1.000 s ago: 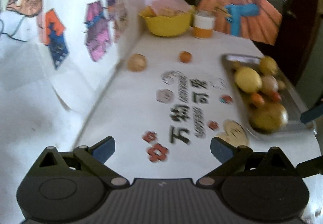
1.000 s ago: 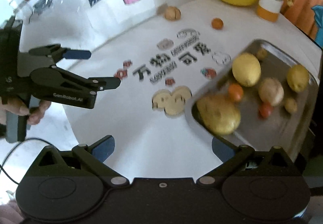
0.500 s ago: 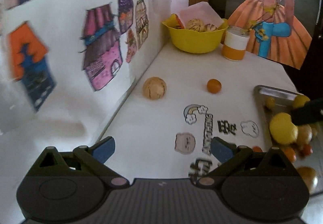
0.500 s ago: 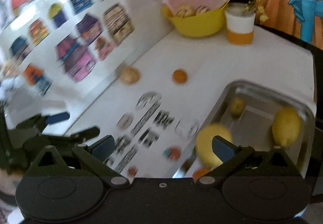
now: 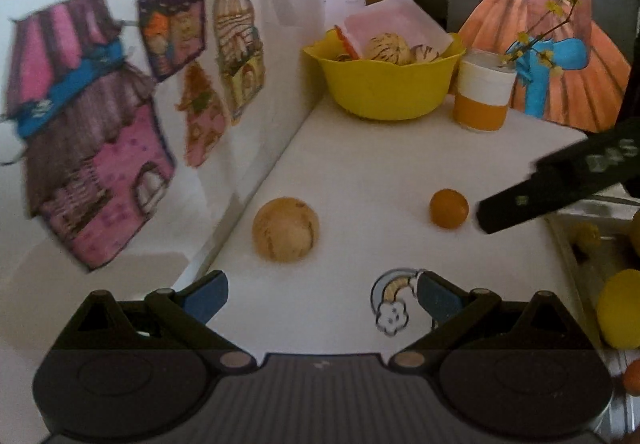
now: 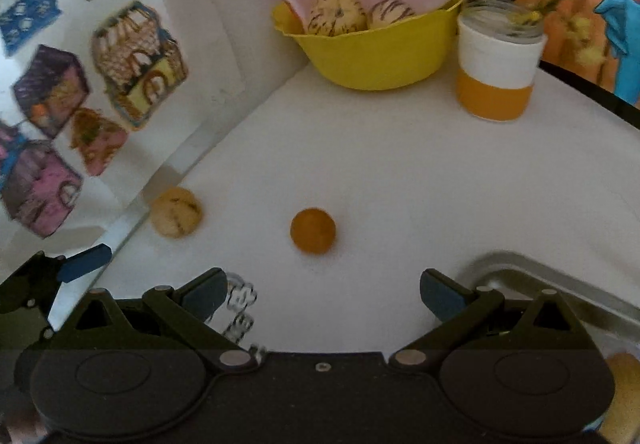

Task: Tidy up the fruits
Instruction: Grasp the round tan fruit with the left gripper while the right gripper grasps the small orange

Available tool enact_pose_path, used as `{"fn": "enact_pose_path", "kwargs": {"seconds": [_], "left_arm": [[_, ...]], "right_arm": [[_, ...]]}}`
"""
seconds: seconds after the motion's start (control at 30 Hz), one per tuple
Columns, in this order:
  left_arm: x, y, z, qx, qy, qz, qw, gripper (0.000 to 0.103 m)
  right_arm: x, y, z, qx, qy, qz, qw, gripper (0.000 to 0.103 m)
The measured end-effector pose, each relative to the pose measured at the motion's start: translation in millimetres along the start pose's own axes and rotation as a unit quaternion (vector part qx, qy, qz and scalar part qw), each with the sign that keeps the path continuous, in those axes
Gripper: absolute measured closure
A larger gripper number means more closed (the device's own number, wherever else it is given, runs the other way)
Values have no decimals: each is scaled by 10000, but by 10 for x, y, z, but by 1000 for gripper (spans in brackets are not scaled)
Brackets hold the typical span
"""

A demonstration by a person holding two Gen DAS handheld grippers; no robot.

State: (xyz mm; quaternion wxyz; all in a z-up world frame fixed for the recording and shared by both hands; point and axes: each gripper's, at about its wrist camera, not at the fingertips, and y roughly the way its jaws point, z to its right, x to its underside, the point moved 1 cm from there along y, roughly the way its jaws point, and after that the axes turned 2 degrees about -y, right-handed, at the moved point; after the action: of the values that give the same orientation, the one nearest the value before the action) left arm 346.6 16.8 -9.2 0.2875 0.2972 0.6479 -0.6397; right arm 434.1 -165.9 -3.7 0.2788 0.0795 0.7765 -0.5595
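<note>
Two loose fruits sit ahead of us on the white table [image 6: 400,172]: a small orange fruit [image 6: 312,230] and, well to its left by the wall, a tan streaked fruit [image 6: 176,217]. A second ago we were looking down on the metal tray [image 6: 560,276] with its lemons and other pieces; now both tools have swung forward toward the strays, so the tray shows only at the right edge. Our right gripper [image 6: 323,294] is spread wide and holds nothing, with the orange fruit lined up just beyond its gap. Our left gripper [image 5: 322,294] is likewise wide open and empty, facing the tan fruit [image 5: 285,229]. We judge the approach is under way, with the grasp not yet begun. A yellow bowl [image 6: 376,48] holding similar streaked fruits stands at the back.
</note>
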Motion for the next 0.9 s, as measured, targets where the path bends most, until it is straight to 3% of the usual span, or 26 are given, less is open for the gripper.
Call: {"fn": "enact_pose_path", "kwargs": {"seconds": [0.27, 0.33, 0.57, 0.73, 0.9], "left_arm": [[-12, 270, -40, -98, 28, 81, 9999, 1], [-24, 303, -36, -137, 60, 125, 9998, 1], [-99, 408, -8, -305, 7, 206, 9993, 2], [-144, 487, -8, -342, -65, 153, 9993, 11], [-163, 525, -41, -322, -221, 98, 9992, 17]], "right_arm": [[-192, 381, 42, -93, 207, -101, 9997, 7], [-197, 425, 56, -187, 272, -152, 9993, 13], [-213, 458, 25, -346, 315, -132, 9988, 19], [-213, 438, 2, -377, 352, -132, 9986, 32], [-201, 427, -12, -340, 339, -107, 9988, 39]]}}
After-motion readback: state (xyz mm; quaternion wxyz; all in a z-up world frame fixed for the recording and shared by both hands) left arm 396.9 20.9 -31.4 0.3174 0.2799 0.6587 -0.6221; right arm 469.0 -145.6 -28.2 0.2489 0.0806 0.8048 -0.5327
